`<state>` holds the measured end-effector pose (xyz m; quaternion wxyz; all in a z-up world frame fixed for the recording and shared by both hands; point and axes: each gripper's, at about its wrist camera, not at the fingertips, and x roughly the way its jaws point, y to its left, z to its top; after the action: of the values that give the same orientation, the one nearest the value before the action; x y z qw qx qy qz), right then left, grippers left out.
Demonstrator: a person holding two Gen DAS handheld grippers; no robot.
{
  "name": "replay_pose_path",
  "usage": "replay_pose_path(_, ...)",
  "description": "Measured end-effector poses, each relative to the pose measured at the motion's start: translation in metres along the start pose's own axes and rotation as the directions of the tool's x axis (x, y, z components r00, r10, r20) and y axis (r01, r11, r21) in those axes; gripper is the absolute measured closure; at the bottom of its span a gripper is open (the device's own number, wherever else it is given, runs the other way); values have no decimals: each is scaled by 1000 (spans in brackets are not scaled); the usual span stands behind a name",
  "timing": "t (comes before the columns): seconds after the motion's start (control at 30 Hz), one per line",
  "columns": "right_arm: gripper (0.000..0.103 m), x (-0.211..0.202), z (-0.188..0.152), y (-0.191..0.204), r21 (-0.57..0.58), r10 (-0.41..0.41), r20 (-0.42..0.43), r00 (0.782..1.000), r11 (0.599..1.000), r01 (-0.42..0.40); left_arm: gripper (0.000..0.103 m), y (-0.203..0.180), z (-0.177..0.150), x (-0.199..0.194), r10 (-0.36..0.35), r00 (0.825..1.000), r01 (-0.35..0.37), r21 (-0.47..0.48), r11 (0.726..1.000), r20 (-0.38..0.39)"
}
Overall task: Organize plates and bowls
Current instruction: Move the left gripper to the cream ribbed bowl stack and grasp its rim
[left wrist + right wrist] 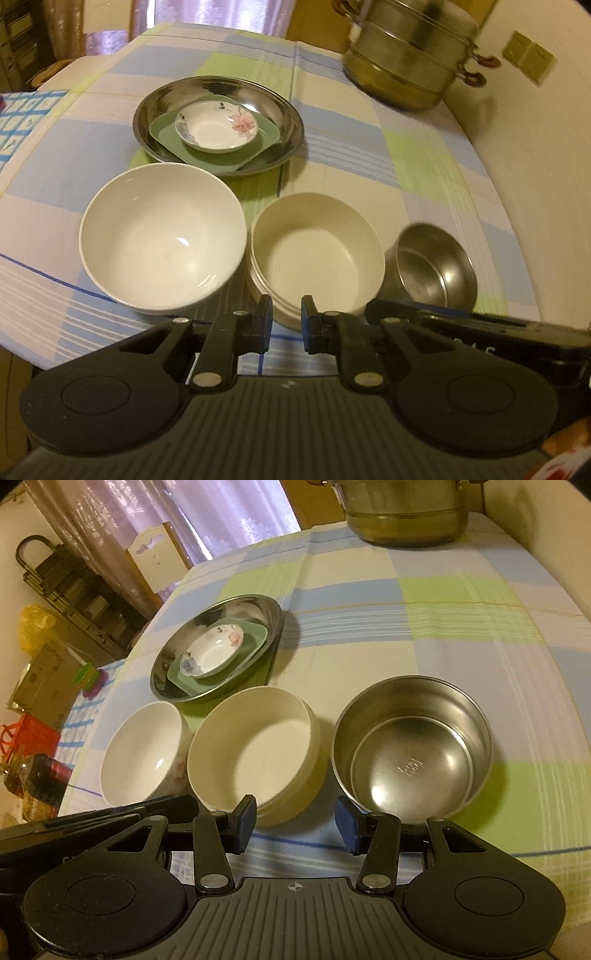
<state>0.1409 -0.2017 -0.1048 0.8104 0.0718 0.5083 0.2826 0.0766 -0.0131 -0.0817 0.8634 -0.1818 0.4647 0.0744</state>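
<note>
The left gripper (287, 323) is matte black plastic: two round, disc-like housings flank a grey ribbed centre plate, and angled link arms run forward from silver rivets to short fingers faced with blue pads (306, 317). The right gripper (294, 821) has the same build — black discs, silver pivot screws, blue-faced fingers (347, 823) — and its ribbed plate carries a small white crosshair mark. Pale lettering shows on the black body seen at the edge of the left view, too blurred to read.

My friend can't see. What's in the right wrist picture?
Three empty bowls sit in a row: white bowl, cream bowl, steel bowl. Behind, a steel plate holds a green dish and saucer.
</note>
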Motion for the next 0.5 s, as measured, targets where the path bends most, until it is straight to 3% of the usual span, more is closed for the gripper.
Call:
replay_pose_path(0.2,63,13,11,0,-2,14,-8,1000,1000,-14,89,-3,6,12,25,1000,-26,-37,999,-9)
replay_pose_path(0.5,66,30,19,1,-16,-5,-22,1000,1000,5,88,-6,10,25,84,996,-85,-50,995,-22)
